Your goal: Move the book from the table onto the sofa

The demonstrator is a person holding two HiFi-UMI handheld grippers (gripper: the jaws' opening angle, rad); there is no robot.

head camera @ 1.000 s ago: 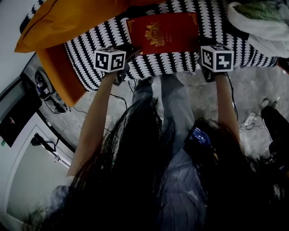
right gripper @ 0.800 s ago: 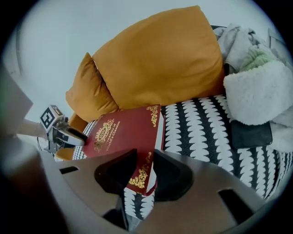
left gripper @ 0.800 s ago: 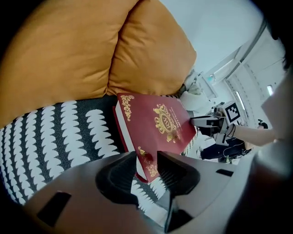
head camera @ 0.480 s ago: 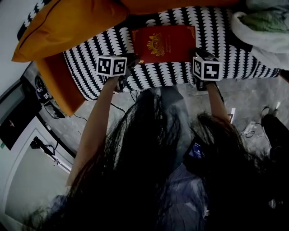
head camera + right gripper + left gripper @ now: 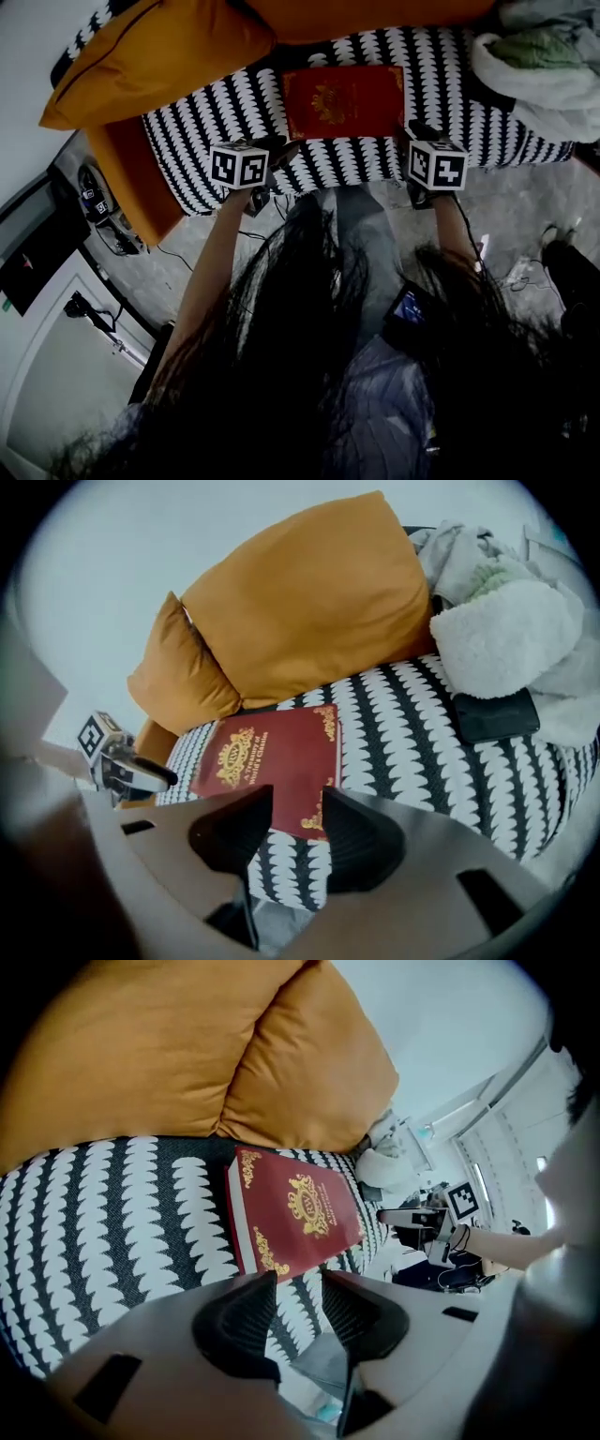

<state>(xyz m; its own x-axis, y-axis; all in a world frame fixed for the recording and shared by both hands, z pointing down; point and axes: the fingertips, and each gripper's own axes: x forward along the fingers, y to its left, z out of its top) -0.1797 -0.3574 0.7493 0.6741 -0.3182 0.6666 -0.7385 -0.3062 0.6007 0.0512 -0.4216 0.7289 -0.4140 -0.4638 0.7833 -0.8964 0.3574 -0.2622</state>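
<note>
Both ends of the book [image 5: 344, 101] are being flanked as it is lying flat on the sofa [image 5: 202, 122] seat, resting on its own. At its eight o'clock we are holding the left gripper [image 5: 298, 1283] half apart, with nothing between its jaws. At four o'clock the right gripper [image 5: 298, 799] is opening, its pads clear of the cover. An orange cushion [image 5: 150, 47] is crowding ten o'clock and a blanket pile [image 5: 534, 75] two o'clock; we are judging the near seat edge open for pulling back.
</note>
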